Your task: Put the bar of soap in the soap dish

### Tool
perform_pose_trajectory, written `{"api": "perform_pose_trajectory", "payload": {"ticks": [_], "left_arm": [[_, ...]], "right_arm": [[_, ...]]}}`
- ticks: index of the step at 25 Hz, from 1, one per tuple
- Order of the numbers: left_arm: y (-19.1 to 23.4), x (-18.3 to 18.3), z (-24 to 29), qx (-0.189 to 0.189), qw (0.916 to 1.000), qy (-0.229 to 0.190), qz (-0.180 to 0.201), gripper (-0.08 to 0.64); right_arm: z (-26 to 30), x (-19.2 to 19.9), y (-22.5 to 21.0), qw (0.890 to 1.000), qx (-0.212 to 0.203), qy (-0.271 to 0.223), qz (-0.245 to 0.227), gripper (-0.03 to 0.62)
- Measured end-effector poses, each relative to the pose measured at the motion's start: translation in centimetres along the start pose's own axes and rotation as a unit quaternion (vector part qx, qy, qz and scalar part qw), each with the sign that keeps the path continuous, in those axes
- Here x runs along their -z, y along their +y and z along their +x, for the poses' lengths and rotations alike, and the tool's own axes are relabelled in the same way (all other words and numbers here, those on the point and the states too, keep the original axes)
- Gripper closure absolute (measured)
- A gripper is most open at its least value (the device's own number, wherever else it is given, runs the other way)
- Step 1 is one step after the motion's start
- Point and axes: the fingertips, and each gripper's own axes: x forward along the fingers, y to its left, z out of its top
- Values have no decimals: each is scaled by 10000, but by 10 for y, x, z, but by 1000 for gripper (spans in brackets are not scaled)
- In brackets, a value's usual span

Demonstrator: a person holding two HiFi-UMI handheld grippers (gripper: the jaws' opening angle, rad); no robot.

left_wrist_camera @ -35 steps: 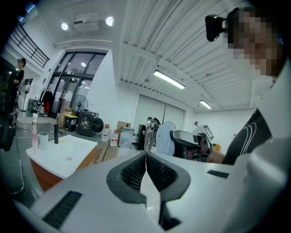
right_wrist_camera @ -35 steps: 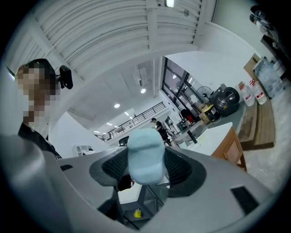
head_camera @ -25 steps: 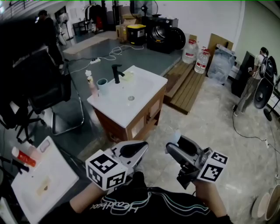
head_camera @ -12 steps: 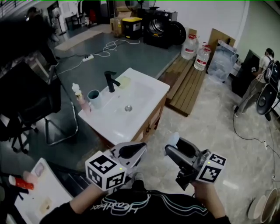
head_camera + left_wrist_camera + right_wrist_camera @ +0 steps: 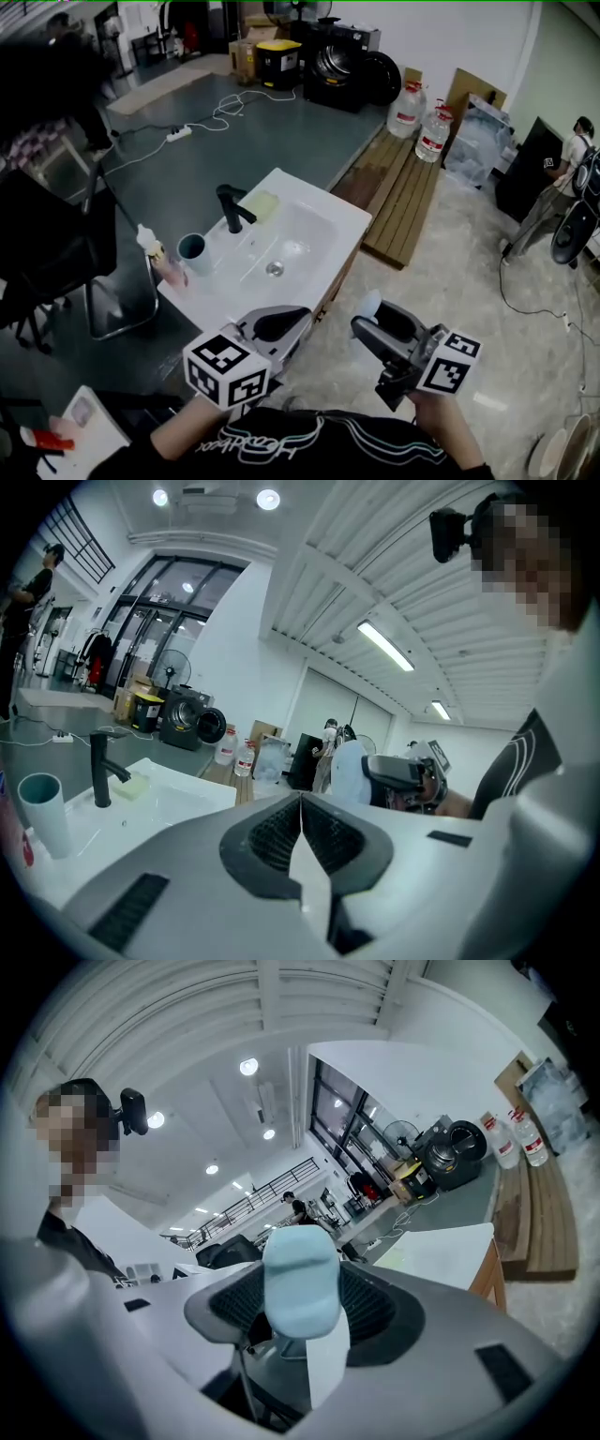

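Between right gripper (image 5: 300, 1312) jaws, soap (image 5: 300, 1283)

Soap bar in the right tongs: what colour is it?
Pale blue soap, clearest in the right gripper view.

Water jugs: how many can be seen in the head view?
2. The left jug and the right jug stand side by side at the far end of the wooden platform. More could be hidden behind clutter.
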Motion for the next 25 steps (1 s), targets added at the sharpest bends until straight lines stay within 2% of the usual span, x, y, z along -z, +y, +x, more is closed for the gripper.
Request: {"api": "perform_pose_trajectory", "payload": {"ticks": [6, 11, 17, 25], "left_arm": [[46, -11, 15, -29, 10000, -86, -24, 537], [63, -20, 23, -84, 9999, -104, -75, 537], [76, -33, 32, -214, 9997, -89, 121, 537], [127, -41, 50, -830, 9964, -190, -50, 537]], "right_arm": [[33, -13, -29, 10000, 77, 3, -38, 321], [47, -24, -43, 9999, 89, 52, 7, 321], [64, -31, -56, 9999, -24, 103, 77, 321], [109, -46, -101, 9978, -492, 422, 146, 321]]}}
